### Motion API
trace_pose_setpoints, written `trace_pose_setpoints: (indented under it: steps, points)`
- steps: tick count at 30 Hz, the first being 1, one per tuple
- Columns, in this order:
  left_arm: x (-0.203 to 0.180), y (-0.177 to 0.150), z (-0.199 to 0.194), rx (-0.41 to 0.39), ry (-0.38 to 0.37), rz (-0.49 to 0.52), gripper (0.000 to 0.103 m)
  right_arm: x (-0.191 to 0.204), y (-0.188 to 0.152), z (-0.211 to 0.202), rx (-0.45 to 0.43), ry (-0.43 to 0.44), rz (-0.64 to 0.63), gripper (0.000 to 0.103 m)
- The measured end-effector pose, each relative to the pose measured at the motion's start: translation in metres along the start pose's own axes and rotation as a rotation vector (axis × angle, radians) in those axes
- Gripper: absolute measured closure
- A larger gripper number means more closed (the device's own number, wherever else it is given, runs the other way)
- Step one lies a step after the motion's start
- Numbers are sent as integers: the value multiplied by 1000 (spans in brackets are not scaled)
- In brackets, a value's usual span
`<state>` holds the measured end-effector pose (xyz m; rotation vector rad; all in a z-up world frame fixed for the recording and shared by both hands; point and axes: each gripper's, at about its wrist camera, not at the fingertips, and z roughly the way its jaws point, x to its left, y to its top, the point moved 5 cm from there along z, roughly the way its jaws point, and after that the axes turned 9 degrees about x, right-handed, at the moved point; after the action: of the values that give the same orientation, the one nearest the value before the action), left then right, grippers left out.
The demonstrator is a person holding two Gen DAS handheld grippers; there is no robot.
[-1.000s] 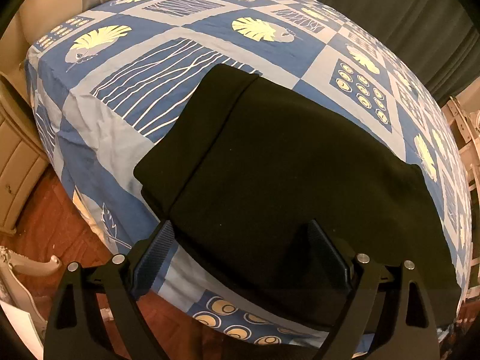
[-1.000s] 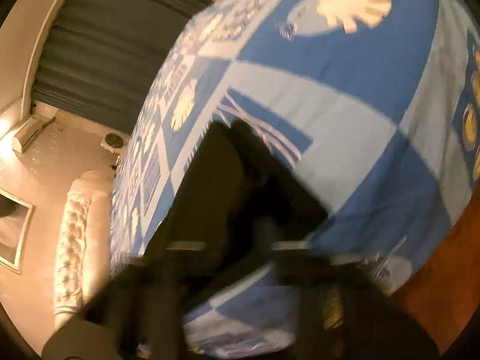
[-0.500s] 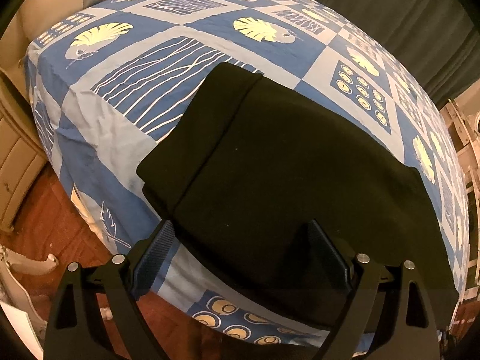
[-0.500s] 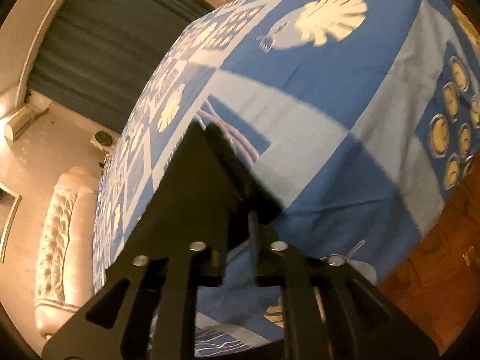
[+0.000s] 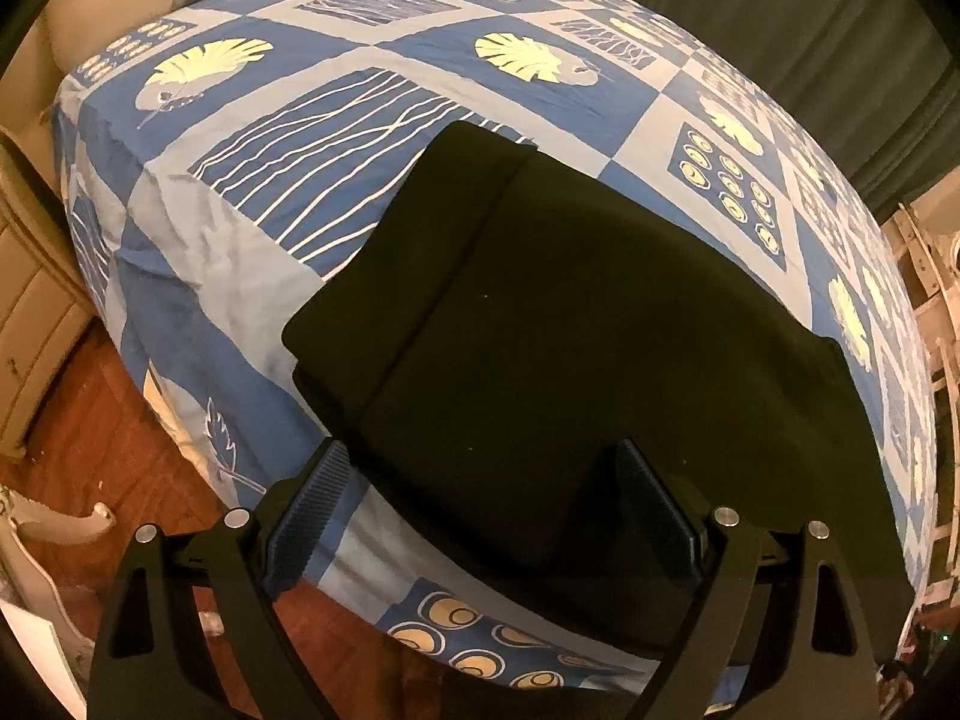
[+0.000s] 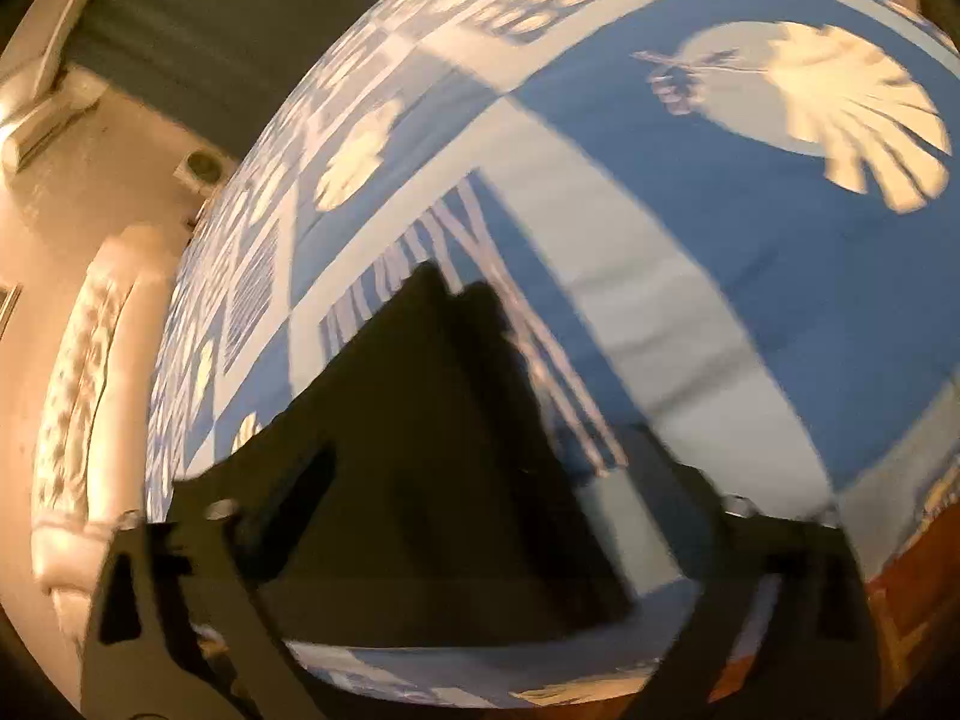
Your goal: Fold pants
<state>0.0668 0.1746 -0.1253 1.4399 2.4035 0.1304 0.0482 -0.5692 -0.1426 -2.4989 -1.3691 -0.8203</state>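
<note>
Both grippers, left (image 5: 480, 504) & right (image 6: 480, 510), are held released; pants (image 5: 570, 324), mid-frame near bed (image 5: 384, 120) edge, could be dragged off.

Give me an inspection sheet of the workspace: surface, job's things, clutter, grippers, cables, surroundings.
Surface: bed with blue patterned sheet, some wrinkles near the corner.
Job's things: black pants lying folded flat near the bed's edge.
Clutter: nothing seen on the bed.
Grippers: left gripper open above the pants, holding nothing; right gripper open, blurred.
Cables: nothing seen.
Surroundings: wooden floor, dark curtain, cream dresser, tufted headboard.
</note>
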Motion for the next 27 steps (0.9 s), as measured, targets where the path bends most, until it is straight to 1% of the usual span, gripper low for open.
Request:
trace_pose_setpoints:
  steps: [2, 3, 7, 8, 9, 10, 11, 12, 14, 15, 16, 17, 18, 19, 21, 23, 24, 25, 26, 27]
  points:
    - [1, 1, -1, -7, -13, -6, 14, -2, -2, -5, 10, 8, -39, 2]
    - [2, 1, -3, -19, -21, -8, 14, -8, -5, -10, -2, 26, -25, 2]
    - [-5, 8, -18, -112, -76, 4, 14, -24, -16, -16, -29, 146, 34, 3]
    - [-8, 10, -20, -122, -85, 10, 14, -24, -16, -16, -30, 146, 37, 6]
    - [-10, 11, -19, -127, -89, 17, 14, -25, -19, -17, -31, 126, 33, 20]
    - [-12, 12, -17, -124, -85, 25, 14, -23, -22, -16, -8, 112, 21, 37]
    - [-13, 13, -14, -118, -73, 34, 14, -21, -24, -12, 15, 122, 21, 70]
    - [-14, 14, -10, -112, -60, 48, 14, -19, -28, -5, 49, 154, 21, 77]
    - [-15, 13, -5, -105, -31, 89, 14, -15, -28, -1, 49, 151, 23, 77]
    - [-16, 12, -3, -102, -17, 118, 14, -18, -27, -3, 42, 175, 49, 78]
    - [-14, 10, -1, -98, -9, 131, 14, -19, -27, -4, 37, 187, 63, 79]
    - [-12, 9, 1, -85, 4, 143, 14, -18, -26, -7, 32, 186, 61, 80]
    - [-10, 8, 0, -83, 1, 143, 14, -16, -26, -8, 24, 175, 48, 82]
    - [-9, 8, -8, -109, 1, 136, 14, -12, -26, -13, 13, 170, 37, 82]
    - [-10, 10, -27, -192, -6, 139, 14, -8, -22, -24, -28, 192, 52, 83]
    - [-17, 11, -50, -287, -40, 176, 14, -3, -20, -31, -54, 218, 59, 84]
    - [-20, 11, -54, -306, -48, 191, 14, 0, -19, -34, -60, 229, 61, 84]
    - [-25, 12, -53, -295, -59, 205, 14, 4, -18, -38, -69, 241, 64, 84]
    - [-27, 12, -47, -259, -68, 212, 14, 8, -17, -42, -78, 256, 70, 84]
    - [-28, 11, -35, -198, -83, 213, 14, 12, -17, -46, -85, 275, 78, 84]
